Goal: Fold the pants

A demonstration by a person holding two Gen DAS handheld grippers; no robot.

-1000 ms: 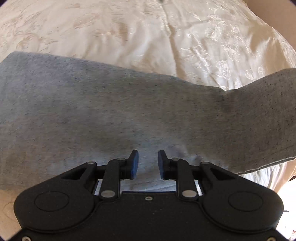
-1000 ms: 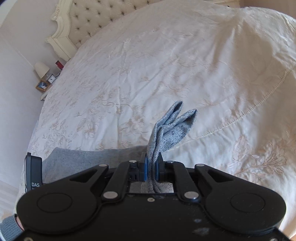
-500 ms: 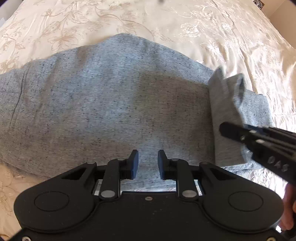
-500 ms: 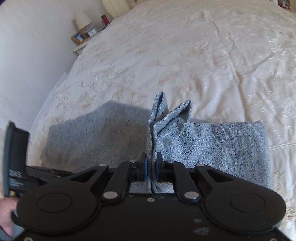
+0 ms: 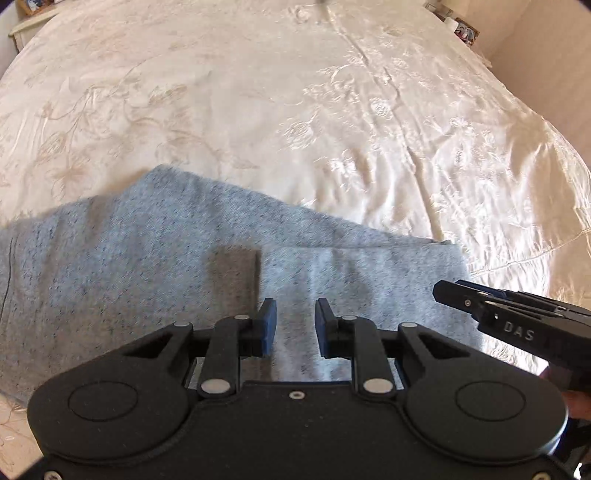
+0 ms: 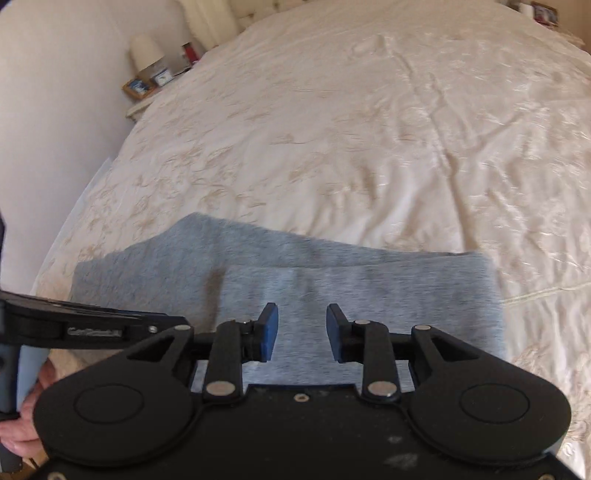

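Observation:
The grey pants (image 5: pixel 147 266) lie folded flat on the cream bedspread (image 5: pixel 295 110), one layer laid over another; they also show in the right wrist view (image 6: pixel 332 280). My left gripper (image 5: pixel 294 326) is open and empty, just above the folded cloth. My right gripper (image 6: pixel 302 332) is open and empty over the upper layer. The right gripper also shows at the right edge of the left wrist view (image 5: pixel 517 317). The left gripper shows at the left edge of the right wrist view (image 6: pixel 92 325).
The embroidered bedspread (image 6: pixel 369 129) spreads wide beyond the pants. A bedside table (image 6: pixel 147 85) with a lamp and picture frames stands at the far left by the wall. More small items (image 5: pixel 461 27) sit at the far right corner.
My right gripper laid the held pants end down onto the rest and opened, letting it go. Both grippers drew back a little; the pants now lie folded flat.

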